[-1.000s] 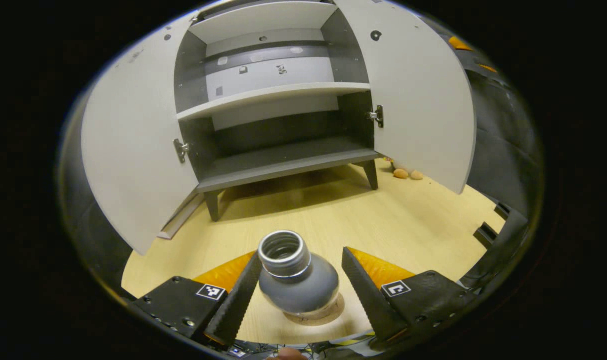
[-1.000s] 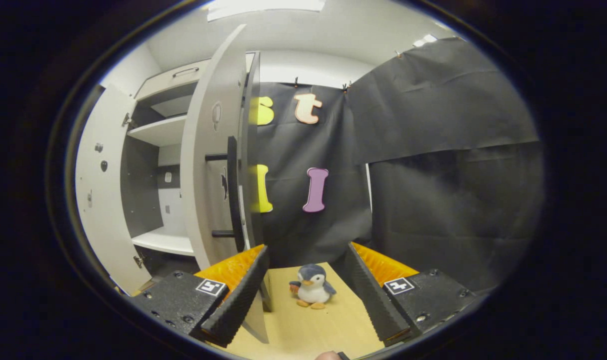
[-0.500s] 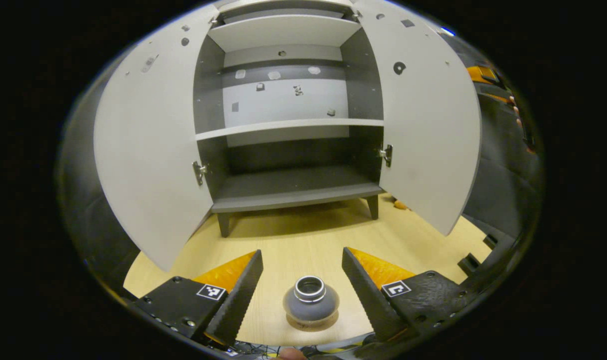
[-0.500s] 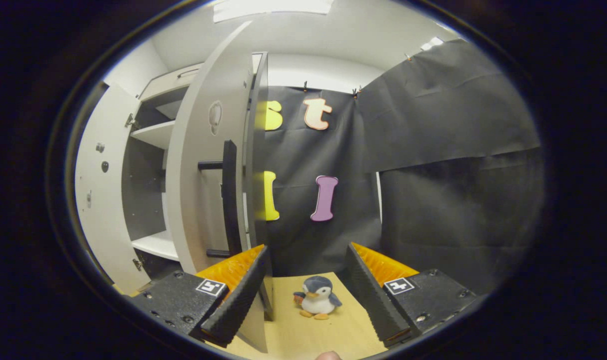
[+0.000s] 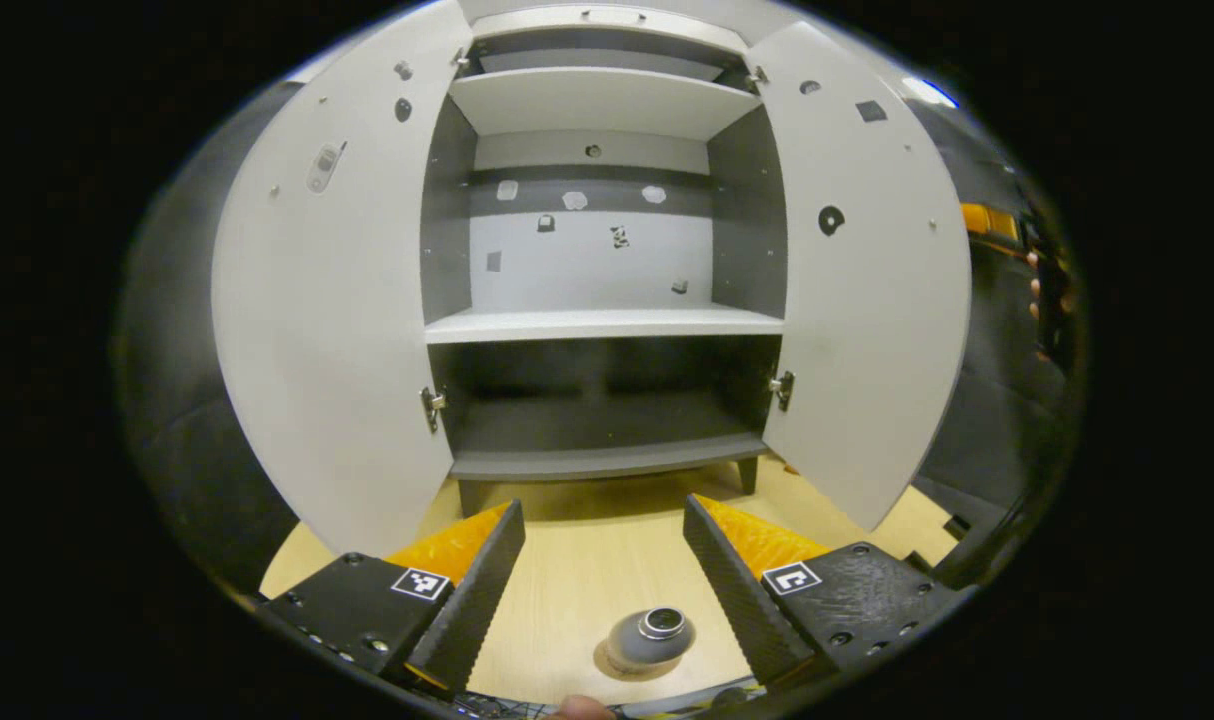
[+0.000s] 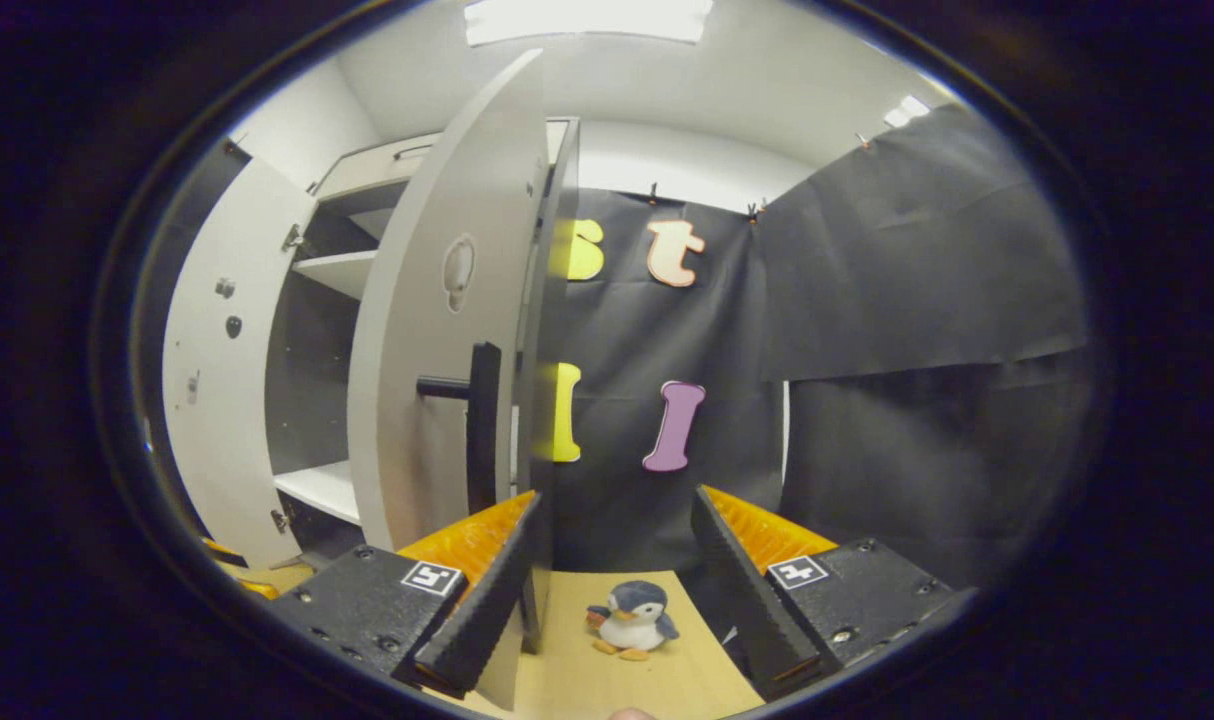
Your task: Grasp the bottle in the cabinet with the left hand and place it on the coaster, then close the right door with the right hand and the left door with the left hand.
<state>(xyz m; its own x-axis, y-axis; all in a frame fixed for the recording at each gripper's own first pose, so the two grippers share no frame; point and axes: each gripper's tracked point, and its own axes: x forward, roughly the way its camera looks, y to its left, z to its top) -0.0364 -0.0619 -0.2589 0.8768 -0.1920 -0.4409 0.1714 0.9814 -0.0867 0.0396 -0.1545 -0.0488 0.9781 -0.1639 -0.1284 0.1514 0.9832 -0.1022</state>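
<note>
Both cabinet (image 5: 597, 300) doors stand open; shelves bare. Bottle (image 5: 647, 638) sits upright on coaster (image 5: 612, 665) on table (image 5: 587, 570), below the spread left hand-held gripper (image 5: 603, 580), untouched. Right hand-held gripper (image 6: 617, 570) spread, empty, beside right door (image 6: 447, 330); penguin plush (image 6: 631, 618) ahead.

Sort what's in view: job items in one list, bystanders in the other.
Job: bottle on its coaster; open right door; open left door; left tool; right tool.
Bystanders: toy penguin; table.
</note>
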